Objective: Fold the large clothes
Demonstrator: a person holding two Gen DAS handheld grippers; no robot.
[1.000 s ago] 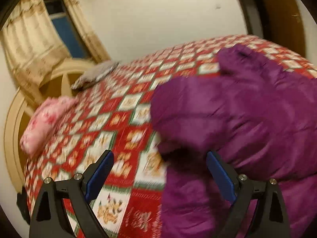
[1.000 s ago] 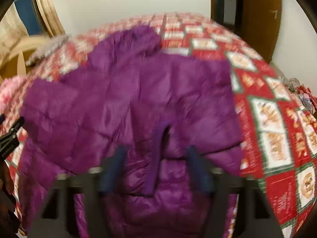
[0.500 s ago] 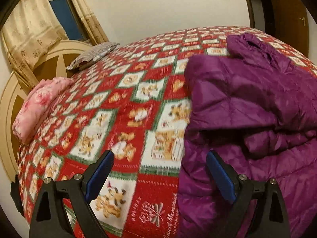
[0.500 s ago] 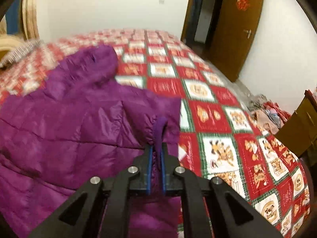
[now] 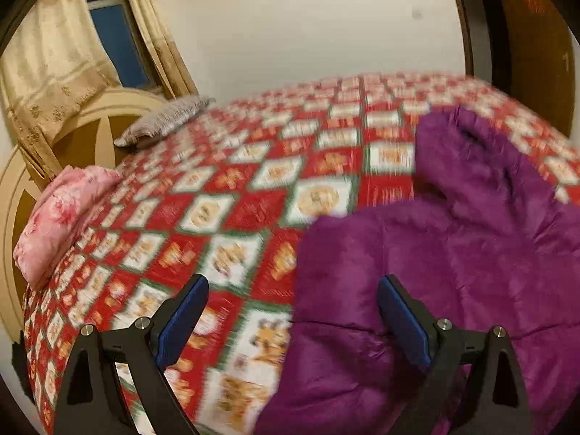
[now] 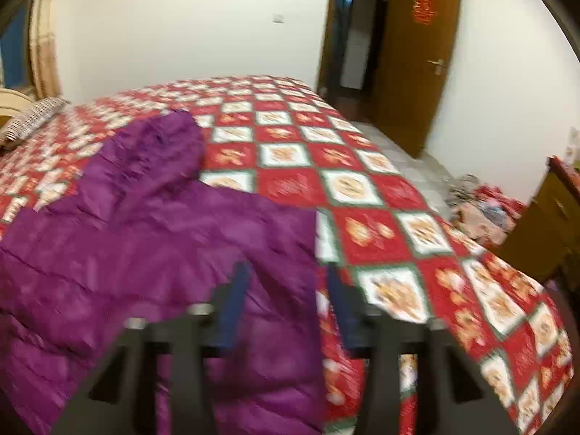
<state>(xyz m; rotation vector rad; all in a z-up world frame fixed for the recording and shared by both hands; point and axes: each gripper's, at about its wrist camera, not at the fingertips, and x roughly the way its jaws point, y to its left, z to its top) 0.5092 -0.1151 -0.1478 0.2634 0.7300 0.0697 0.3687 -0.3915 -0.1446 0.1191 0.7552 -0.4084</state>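
Jacket (image 6: pixel 152 239) on bed (image 6: pixel 366 177)

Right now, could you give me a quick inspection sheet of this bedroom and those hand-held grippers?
Surface: bed, red patterned cover.
Job's things: purple jacket spread on it, hood toward the far wall.
Clutter: pink quilt, grey pillow, clothes pile on the floor.
Grippers: left hand-held gripper open, empty; right hand-held gripper has just been opening, nothing pinched.
Cables: nothing seen.
Surroundings: open door, curtained window.

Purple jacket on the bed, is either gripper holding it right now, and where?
No. The left gripper and right gripper are open above the jacket; the right's jaws just opened.
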